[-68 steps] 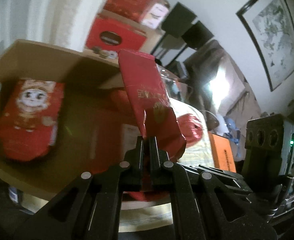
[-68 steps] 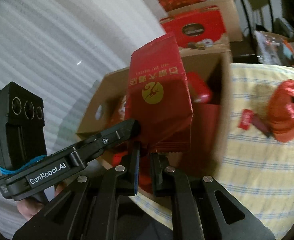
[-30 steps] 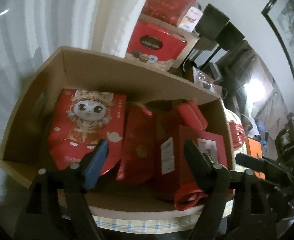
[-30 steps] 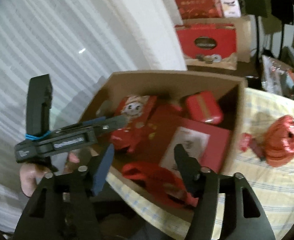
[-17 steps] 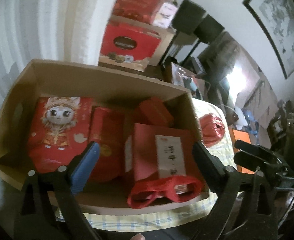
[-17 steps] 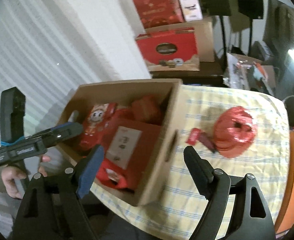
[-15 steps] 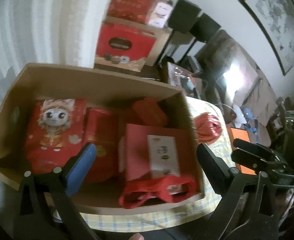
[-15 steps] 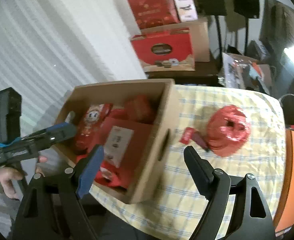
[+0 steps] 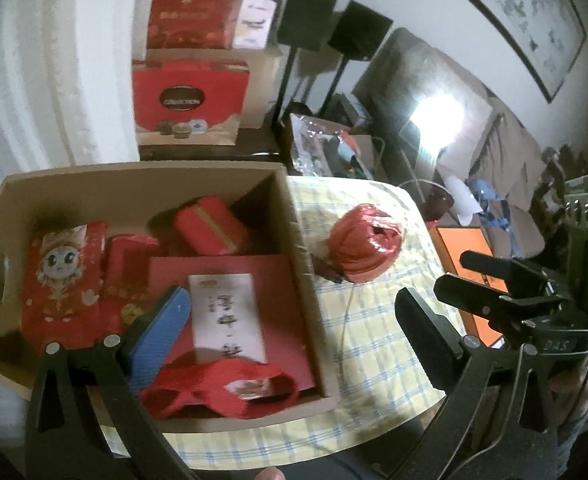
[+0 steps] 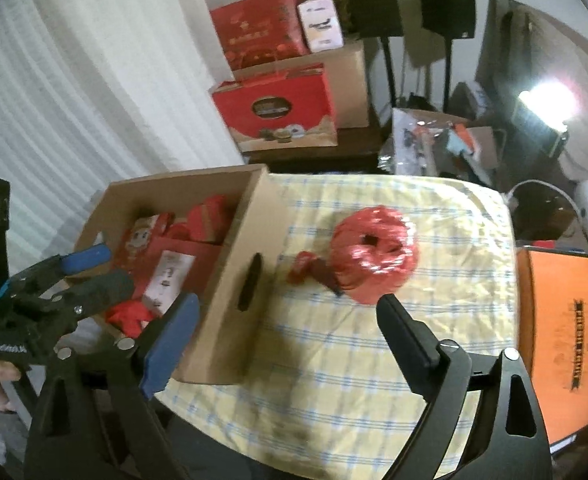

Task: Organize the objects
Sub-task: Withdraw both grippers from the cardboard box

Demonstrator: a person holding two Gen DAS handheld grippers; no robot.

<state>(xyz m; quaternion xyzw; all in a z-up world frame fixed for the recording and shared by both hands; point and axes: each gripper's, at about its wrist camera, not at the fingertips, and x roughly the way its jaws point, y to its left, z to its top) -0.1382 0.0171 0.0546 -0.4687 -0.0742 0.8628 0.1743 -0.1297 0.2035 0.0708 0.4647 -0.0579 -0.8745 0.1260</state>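
Note:
A cardboard box [image 9: 294,240] [image 10: 230,280] stands on the left of a checked tablecloth and holds several red packets, among them a cartoon-cat pack [image 9: 60,276], a red pouch [image 9: 128,276], a red gift bag [image 9: 230,312] and a small red box [image 9: 210,228]. A red ribbon ball [image 9: 363,248] [image 10: 373,254] lies on the cloth right of the box, with a small red wrapper [image 10: 303,266] beside it. My left gripper [image 9: 290,340] is open and empty above the box's front. My right gripper [image 10: 286,336] is open and empty above the cloth, in front of the ball.
An orange box [image 10: 561,336] [image 9: 469,256] sits at the table's right edge. Red gift boxes [image 10: 274,100] and cardboard cartons are stacked behind the table by a white curtain [image 10: 74,80]. Speaker stands, a monitor and clutter fill the back right.
Both grippers let go of the red pouch, which now lies in the box. Both opened and pulled back; the views have swung right toward the ribbon ball.

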